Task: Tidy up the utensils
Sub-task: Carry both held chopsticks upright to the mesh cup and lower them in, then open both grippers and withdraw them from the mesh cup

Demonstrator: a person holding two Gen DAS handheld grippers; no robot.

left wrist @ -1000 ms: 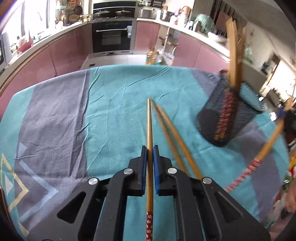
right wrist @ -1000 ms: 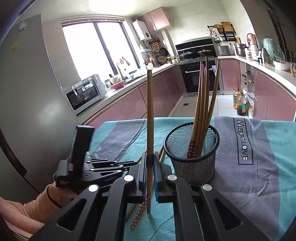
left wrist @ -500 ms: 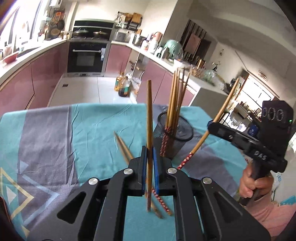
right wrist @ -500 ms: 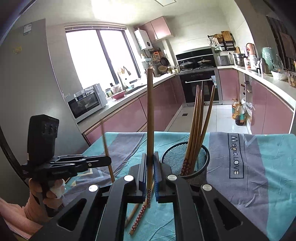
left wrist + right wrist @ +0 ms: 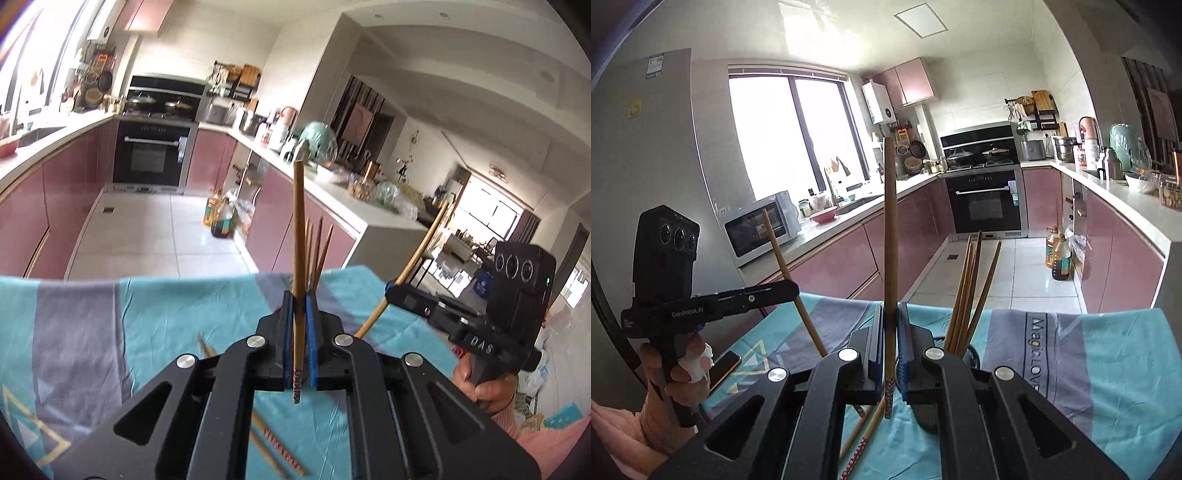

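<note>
left hand-held gripper [image 5: 298, 343] clenched on upright chopstick [image 5: 298, 258] | right hand-held gripper [image 5: 890, 347] clenched on another chopstick [image 5: 889, 240] above mesh holder [image 5: 973, 356] | likely light, stiff, slippery; grip near patterned end

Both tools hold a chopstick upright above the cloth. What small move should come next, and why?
Probably carry the right tool over the mesh holder and lower its chopstick in: the holder sits just beyond it, already holding several chopsticks.
</note>
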